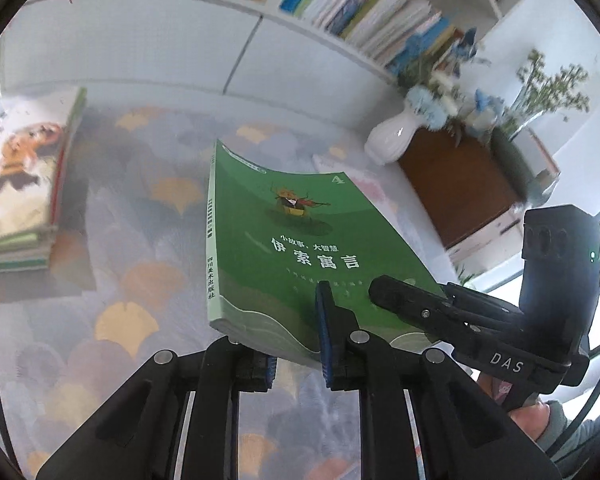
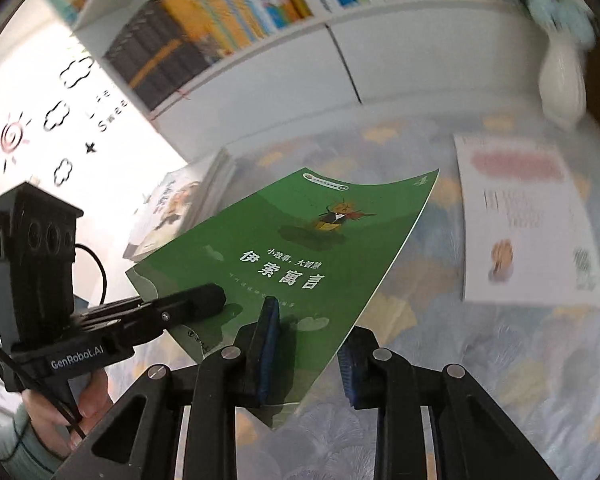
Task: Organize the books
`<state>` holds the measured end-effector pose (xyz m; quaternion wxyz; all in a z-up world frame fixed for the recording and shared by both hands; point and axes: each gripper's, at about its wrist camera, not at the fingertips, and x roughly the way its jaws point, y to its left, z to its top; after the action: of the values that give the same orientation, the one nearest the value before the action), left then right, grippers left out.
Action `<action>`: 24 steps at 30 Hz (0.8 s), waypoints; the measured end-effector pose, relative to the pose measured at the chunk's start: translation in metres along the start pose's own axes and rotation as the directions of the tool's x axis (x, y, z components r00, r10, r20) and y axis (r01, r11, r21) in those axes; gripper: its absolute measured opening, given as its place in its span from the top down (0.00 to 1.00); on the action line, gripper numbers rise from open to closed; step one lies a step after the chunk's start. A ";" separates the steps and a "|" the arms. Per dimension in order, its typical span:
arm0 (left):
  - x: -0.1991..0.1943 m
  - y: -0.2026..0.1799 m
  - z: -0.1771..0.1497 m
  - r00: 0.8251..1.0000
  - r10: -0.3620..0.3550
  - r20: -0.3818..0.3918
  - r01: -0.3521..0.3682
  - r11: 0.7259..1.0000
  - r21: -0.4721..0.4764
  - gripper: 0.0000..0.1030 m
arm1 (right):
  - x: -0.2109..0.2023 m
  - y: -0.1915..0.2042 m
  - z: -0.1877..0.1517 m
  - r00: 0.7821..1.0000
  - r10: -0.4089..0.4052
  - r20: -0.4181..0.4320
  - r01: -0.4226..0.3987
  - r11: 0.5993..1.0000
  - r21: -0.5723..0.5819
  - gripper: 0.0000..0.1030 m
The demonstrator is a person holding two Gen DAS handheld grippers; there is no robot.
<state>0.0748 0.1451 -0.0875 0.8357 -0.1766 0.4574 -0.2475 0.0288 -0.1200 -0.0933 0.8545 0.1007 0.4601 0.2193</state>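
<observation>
Fingers [image 1: 325,320] on green "伊索寓言" book [image 1: 300,240]

Thin green paperback book [image 1: 296,240] with white Chinese title and small insect figure on cover: closed, lifted clear of the fan-patterned table cover [image 1: 140,208], tilted, near edge clamped. Stack of picture books [image 1: 20,184] lies flat on that cover, left of it.

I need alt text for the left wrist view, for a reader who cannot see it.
A green book is held above a patterned tablecloth, clamped at its near edge by the left gripper and from the right by the right gripper. Behind are a stack of books, a white vase and bookshelves.
</observation>
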 end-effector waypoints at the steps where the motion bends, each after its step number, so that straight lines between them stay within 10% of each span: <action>1: -0.011 0.003 0.004 1.000 -0.005 0.024 0.006 1.000 -0.016 0.87 | -0.005 0.008 0.003 1.000 -0.005 0.014 0.006 1.000 -0.029 0.75; 13: -0.110 0.105 0.044 0.959 0.200 0.203 -0.174 0.975 -0.138 0.87 | 0.048 0.122 0.071 0.984 0.175 0.026 -0.163 0.954 -0.253 0.75; 24: -0.094 0.201 0.055 0.918 0.346 0.194 -0.284 0.915 -0.285 0.86 | 0.179 0.183 0.099 0.974 0.198 -0.107 -0.222 0.927 -0.302 0.74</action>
<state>0.1289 0.3673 -0.1004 0.8848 -0.2329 0.4028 -0.0255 0.1454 0.1287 -0.1025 0.8135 0.0048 0.4376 0.3831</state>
